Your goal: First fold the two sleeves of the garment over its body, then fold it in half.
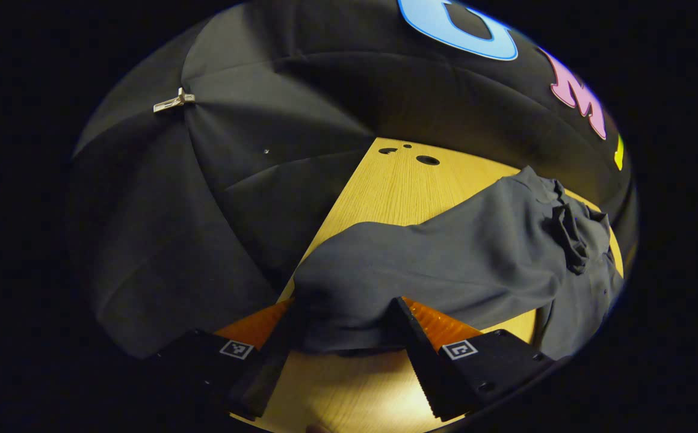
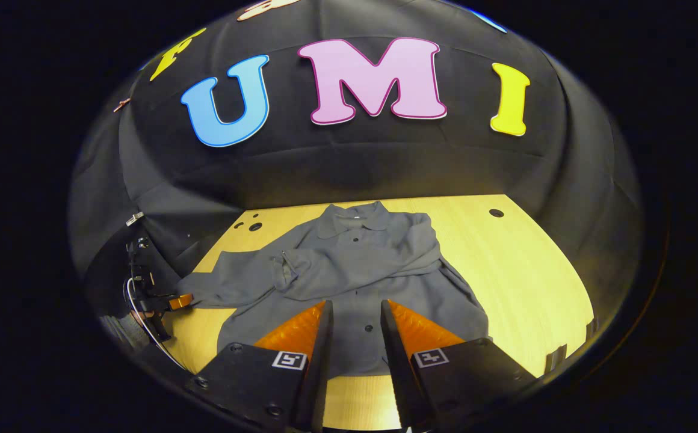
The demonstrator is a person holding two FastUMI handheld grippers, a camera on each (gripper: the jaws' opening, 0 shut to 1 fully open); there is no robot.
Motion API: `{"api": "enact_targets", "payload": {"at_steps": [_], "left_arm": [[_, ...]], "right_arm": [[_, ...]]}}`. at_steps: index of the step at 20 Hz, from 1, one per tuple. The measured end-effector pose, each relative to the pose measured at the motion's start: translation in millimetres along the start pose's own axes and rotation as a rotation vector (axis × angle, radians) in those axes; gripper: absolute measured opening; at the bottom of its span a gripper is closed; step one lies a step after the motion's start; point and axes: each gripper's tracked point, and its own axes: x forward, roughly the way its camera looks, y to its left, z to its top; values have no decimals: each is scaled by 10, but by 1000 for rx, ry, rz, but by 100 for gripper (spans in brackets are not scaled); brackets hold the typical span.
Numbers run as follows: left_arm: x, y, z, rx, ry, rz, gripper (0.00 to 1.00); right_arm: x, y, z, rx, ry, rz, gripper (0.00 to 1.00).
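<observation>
A grey collared shirt lies flat on the wooden table, collar toward the back wall. One sleeve lies folded across the chest. The other sleeve stretches out sideways to the table's left edge. My left gripper stands open at that sleeve's end, and the cuff lies bunched between its spread fingers. From the right gripper view the left gripper sits at the tip of the outstretched sleeve. My right gripper hovers over the shirt's lower front with a narrow gap and nothing held.
Black cloth walls close in the table at the back and sides. Small round holes mark the tabletop near the back corners. A metal clip pins the cloth wall. Bare wood lies to the right of the shirt.
</observation>
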Motion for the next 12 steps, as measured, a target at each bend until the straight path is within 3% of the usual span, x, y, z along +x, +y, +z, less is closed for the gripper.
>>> {"api": "enact_targets", "payload": {"at_steps": [4,6,8,10,12], "left_arm": [[70,16,28,-36,-31,43,99],[62,-95,34,-16,-6,7,93],[101,-194,54,33,18,-27,55],[99,-216,73,116,44,-7,18],[43,-260,169,181,39,27,6]], "right_arm": [[-65,-175,-48,2,10,-3,49],[-42,-236,-47,8,16,5,49],[-13,-280,-33,6,17,19,49],[19,-337,4,0,12,30,49],[33,-396,31,-3,7,39,49]]}}
